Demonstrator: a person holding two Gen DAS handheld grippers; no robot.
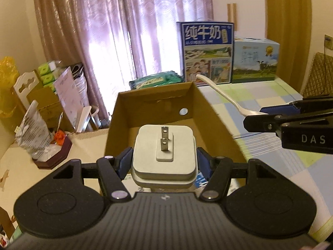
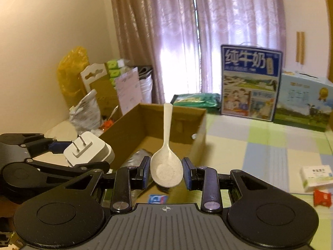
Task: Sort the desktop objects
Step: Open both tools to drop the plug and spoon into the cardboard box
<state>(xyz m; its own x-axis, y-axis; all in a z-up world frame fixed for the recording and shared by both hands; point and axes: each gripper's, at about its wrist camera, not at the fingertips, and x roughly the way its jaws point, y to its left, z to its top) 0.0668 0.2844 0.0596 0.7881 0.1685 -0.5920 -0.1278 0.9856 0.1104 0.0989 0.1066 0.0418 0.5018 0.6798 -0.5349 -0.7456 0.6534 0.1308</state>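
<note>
Blue pads on the left gripper (image 1: 164, 162) press both sides of a white charger (image 1: 164, 156), a smooth rounded-square block with two flat metal prongs pointing forward and up. It's held above the near end of an open cardboard box (image 1: 210, 112), plain brown with a small round hole in its right wall.

Over on the right, the right gripper (image 2: 166, 173) has its pads at either side of a cream spoon (image 2: 166, 166), speckled and matte, bowl near, long handle pointing away over the box. In the right wrist view thin gaps show between pads and bowl, so whether it's truly clamped I cannot tell. In the left wrist view the spoon's bowl end sits at the other gripper's black fingers.

Inside the box, near end, something silvery and crinkled (image 2: 137, 156) and a bit of blue print.

The surface is a cloth (image 2: 270, 145) in pastel checks: green, blue, lilac. On it, far right, a small white carton (image 2: 316, 177) and a red wrapper (image 2: 322, 198) just beside it. Far back, a tall blue milk case (image 2: 249, 81), a lower pale-blue case, a green packet. Mauve curtains (image 2: 177, 37) glow with daylight; cream walls; bags and boxes piled far left.
</note>
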